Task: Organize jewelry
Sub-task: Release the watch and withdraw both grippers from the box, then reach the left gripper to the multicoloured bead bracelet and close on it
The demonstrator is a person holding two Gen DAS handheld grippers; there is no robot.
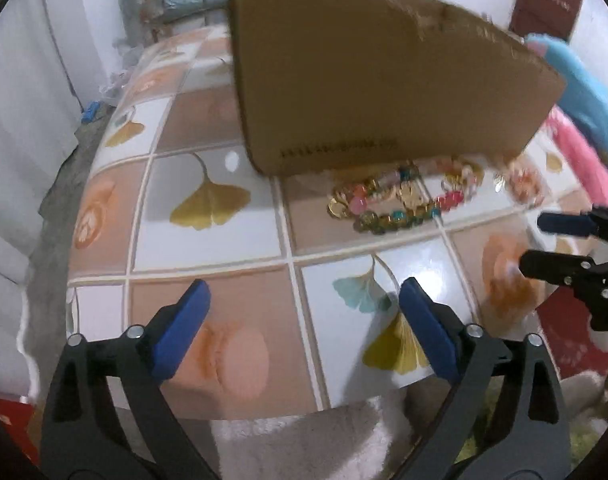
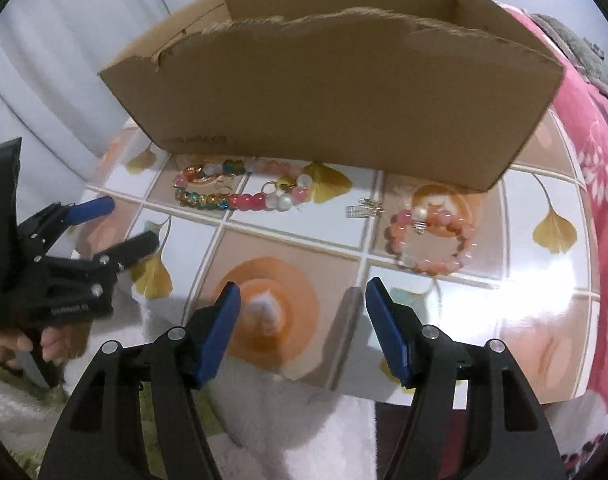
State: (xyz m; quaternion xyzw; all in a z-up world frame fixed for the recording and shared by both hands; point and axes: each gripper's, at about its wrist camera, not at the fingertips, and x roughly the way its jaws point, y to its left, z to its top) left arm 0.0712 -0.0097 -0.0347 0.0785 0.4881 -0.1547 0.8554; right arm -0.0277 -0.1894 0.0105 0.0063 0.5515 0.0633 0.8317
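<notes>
Hovering wide open, empty: left gripper | gaping, holding nothing: right gripper | lying on tiled table before cardboard box: multicolour bracelets, pink bracelet, small clip

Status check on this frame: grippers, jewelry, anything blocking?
Left gripper open, empty; right gripper open, empty. Bead bracelets and pink bracelet on table, outside cardboard box. Small clip between them. Nothing blocking.
</notes>
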